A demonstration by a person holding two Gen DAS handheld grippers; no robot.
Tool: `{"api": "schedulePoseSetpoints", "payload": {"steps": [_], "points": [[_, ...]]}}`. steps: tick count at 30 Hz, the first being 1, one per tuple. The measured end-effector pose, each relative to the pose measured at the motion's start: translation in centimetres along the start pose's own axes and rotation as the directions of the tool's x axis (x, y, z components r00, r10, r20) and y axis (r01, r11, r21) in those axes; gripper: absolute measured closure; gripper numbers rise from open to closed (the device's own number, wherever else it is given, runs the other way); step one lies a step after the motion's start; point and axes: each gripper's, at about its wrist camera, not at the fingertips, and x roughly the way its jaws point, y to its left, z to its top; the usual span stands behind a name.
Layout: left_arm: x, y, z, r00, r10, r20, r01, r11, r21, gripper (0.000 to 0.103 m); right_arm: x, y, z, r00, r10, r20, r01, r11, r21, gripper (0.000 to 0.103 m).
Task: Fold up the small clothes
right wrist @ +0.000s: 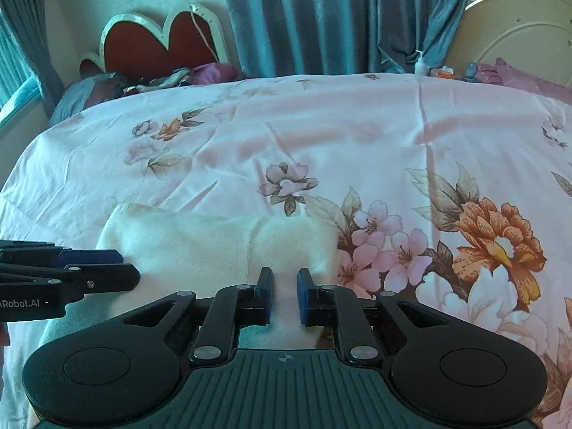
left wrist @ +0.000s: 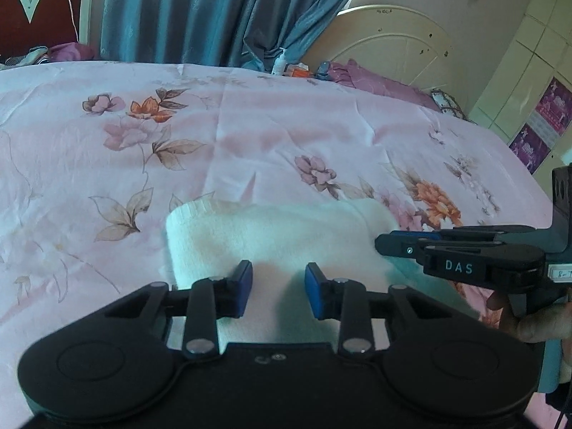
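Pink floral bedsheet fills the room's bed, and on its near edge lies the white garment, long axis running left to right. Left claw hangs wide over its near hem; right claw, narrowly parted around a fabric ridge, sits at the right end, equally near.

Both wrist views low; bedspread shared.
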Motion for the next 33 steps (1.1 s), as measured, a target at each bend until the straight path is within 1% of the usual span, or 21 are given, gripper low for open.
{"api": "schedulePoseSetpoints", "payload": {"steps": [2, 3, 5, 7, 8, 10, 11, 12, 13, 15, 16, 18, 20, 23, 24, 25, 26, 27, 28, 30, 33], "points": [[-1.4, -0.1, 0.1, 0.998, -0.031, 0.053, 0.032, 0.999, -0.014, 0.071, -1.5, 0.2, 0.2, 0.999, 0.008, 0.040, -0.008, 1.000, 0.005, 0.089], [-1.8, -0.3, 0.2, 0.997, -0.038, 0.069, 0.039, 0.999, -0.013, 0.068, -2.1, 0.3, 0.2, 0.998, 0.018, 0.059, -0.019, 1.000, 0.007, 0.089], [-2.0, -0.7, 0.4, 0.998, -0.032, 0.059, 0.033, 0.999, -0.015, 0.068, -2.8, 0.7, 0.6, 0.998, 0.040, 0.057, -0.041, 0.999, 0.014, 0.089], [-2.4, -1.1, -0.3, 0.998, -0.035, 0.048, 0.037, 0.999, -0.036, 0.068, -3.6, 0.9, 0.3, 0.996, 0.066, 0.053, -0.067, 0.997, 0.022, 0.089], [-2.6, -1.4, -0.8, 0.998, -0.036, 0.044, 0.037, 0.999, -0.035, 0.068, -4.1, 1.1, -0.1, 0.996, 0.077, 0.045, -0.078, 0.997, 0.009, 0.089], [-2.8, -1.8, -2.3, 0.999, -0.011, 0.033, 0.012, 1.000, -0.025, 0.069, -4.3, 1.8, -1.2, 0.996, 0.085, 0.017, -0.085, 0.996, -0.040, 0.089], [-2.6, -2.0, -2.9, 1.000, 0.000, 0.027, 0.001, 1.000, -0.013, 0.070, -3.9, 2.2, -2.0, 0.998, 0.059, -0.010, -0.060, 0.995, -0.080, 0.090], [-2.4, -2.1, -3.4, 1.000, 0.015, 0.024, -0.015, 1.000, 0.000, 0.070, -3.4, 2.4, -2.6, 1.000, 0.014, -0.020, -0.016, 0.993, -0.114, 0.090], [-2.2, -2.2, -3.6, 0.999, 0.023, 0.025, -0.023, 1.000, 0.010, 0.071, -3.1, 2.1, -3.0, 1.000, -0.002, -0.014, 0.000, 0.993, -0.119, 0.090], [-2.0, -2.9, -3.8, 0.998, 0.052, 0.029, -0.054, 0.997, 0.059, 0.071, -3.0, 1.5, -2.9, 1.000, 0.010, -0.011, -0.011, 0.997, -0.074, 0.090], [-2.2, -3.3, -3.8, 0.997, 0.065, 0.031, -0.067, 0.995, 0.074, 0.071, -3.2, 1.5, -2.8, 1.000, 0.006, -0.011, -0.007, 0.997, -0.073, 0.090], [-3.2, -3.9, -4.1, 0.998, 0.049, 0.036, -0.051, 0.996, 0.077, 0.070, -4.3, 2.0, -2.7, 1.000, 0.008, 0.007, -0.007, 0.996, -0.090, 0.089], [-4.4, -4.2, -4.7, 0.998, 0.035, 0.044, -0.038, 0.997, 0.069, 0.070, -5.8, 2.6, -3.1, 0.999, 0.042, 0.020, -0.040, 0.994, -0.105, 0.089], [-5.6, -4.3, -6.5, 0.999, 0.008, 0.033, -0.009, 0.999, 0.044, 0.070, -7.3, 3.9, -4.3, 0.996, 0.084, -0.003, -0.084, 0.985, -0.148, 0.089], [-5.5, -4.4, -7.1, 1.000, -0.001, 0.024, 0.000, 0.999, 0.047, 0.070, -7.4, 4.3, -5.0, 0.996, 0.084, -0.015, -0.085, 0.982, -0.170, 0.089], [-5.3, -4.5, -7.5, 1.000, -0.003, 0.021, 0.001, 0.999, 0.054, 0.070, -7.2, 4.7, -5.5, 0.998, 0.059, -0.024, -0.063, 0.980, -0.191, 0.090], [-5.1, -4.4, -7.8, 1.000, -0.007, 0.019, 0.006, 0.999, 0.051, 0.070, -6.6, 4.7, -6.1, 0.999, 0.015, -0.036, -0.022, 0.979, -0.205, 0.090], [-4.9, -4.3, -7.9, 1.000, -0.021, 0.017, 0.020, 0.999, 0.034, 0.071, -6.3, 4.5, -6.4, 0.999, -0.006, -0.041, -0.002, 0.981, -0.194, 0.090], [-4.9, -4.3, -7.9, 0.999, -0.030, 0.018, 0.030, 0.999, 0.016, 0.071, -6.3, 4.2, -6.4, 0.999, -0.010, -0.040, 0.003, 0.986, -0.169, 0.090], [-5.9, -4.6, -7.9, 0.999, -0.025, 0.033, 0.024, 1.000, 0.020, 0.070, -7.3, 4.2, -6.3, 1.000, -0.016, -0.017, 0.013, 0.989, -0.147, 0.090], [-7.7, -4.6, -9.0, 0.999, -0.022, 0.043, 0.021, 1.000, 0.011, 0.070, -9.7, 4.8, -7.0, 1.000, 0.029, 0.003, -0.028, 0.989, -0.146, 0.089]]}}
